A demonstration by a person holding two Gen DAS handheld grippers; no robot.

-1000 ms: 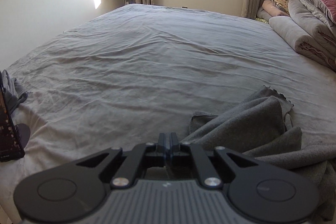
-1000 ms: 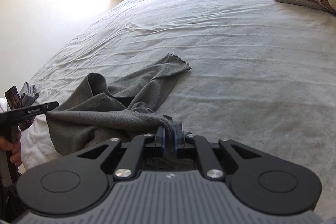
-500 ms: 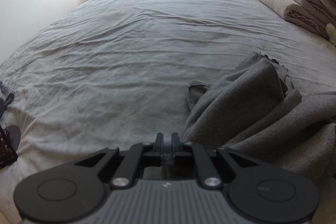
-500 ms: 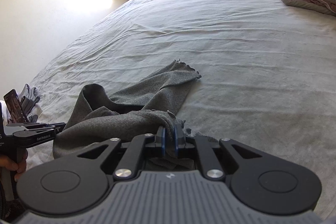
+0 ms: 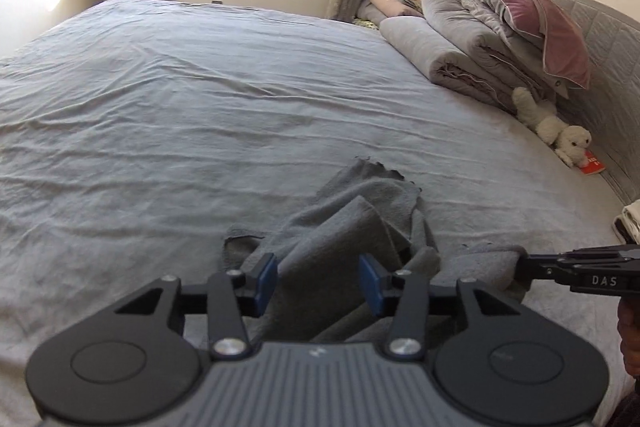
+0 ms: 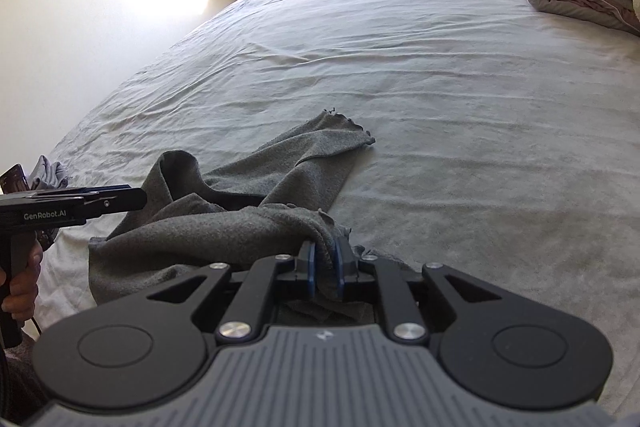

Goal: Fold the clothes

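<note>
Left gripper (image 5: 318, 281) jaws opening over grey garment (image 5: 360, 223), right gripper (image 6: 324, 269) pinching its bunched edge, folds hiding shape

The left gripper (image 5: 318, 283) points forward and downward, its jaws opening, and the blue fingers (image 5: 267, 281) stand apart with grey cloth (image 5: 344, 227) lying loose between them, untouched by either pad. The right gripper (image 6: 325, 273) tilts down at a similar slant, its blue fingers (image 6: 310, 273) nearly together and pinching a bunched fold of the cloth. A hand (image 6: 20, 287) wraps the left gripper's handle at the edge of the right wrist view. What may be the other hand shows only as a dark sliver.
</note>
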